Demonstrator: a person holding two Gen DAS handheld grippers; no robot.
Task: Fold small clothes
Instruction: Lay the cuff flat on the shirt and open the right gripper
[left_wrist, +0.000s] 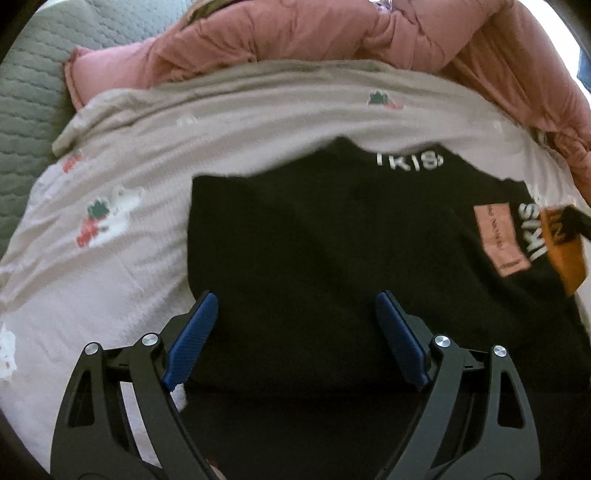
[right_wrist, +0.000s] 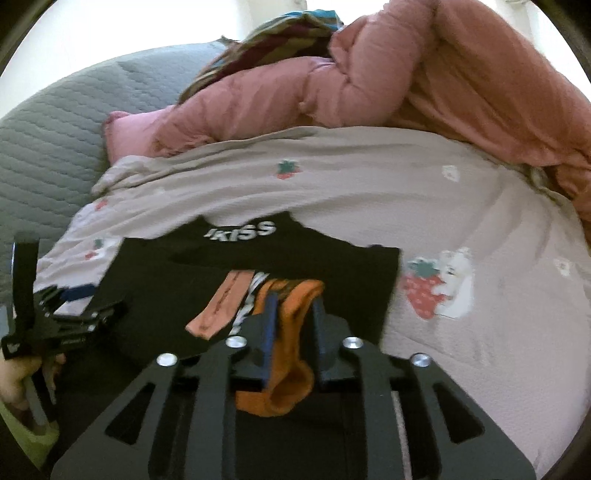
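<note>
Between right hand-held gripper (right_wrist: 291, 325) fingers, orange sock (right_wrist: 291, 369)

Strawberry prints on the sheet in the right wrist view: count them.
5, perhaps more hidden: one large right of the black garment, one near the pink quilt, three small.

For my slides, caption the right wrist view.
Right gripper with orange fabric between its fingers, over a black garment on a strawberry-print sheet.
</note>
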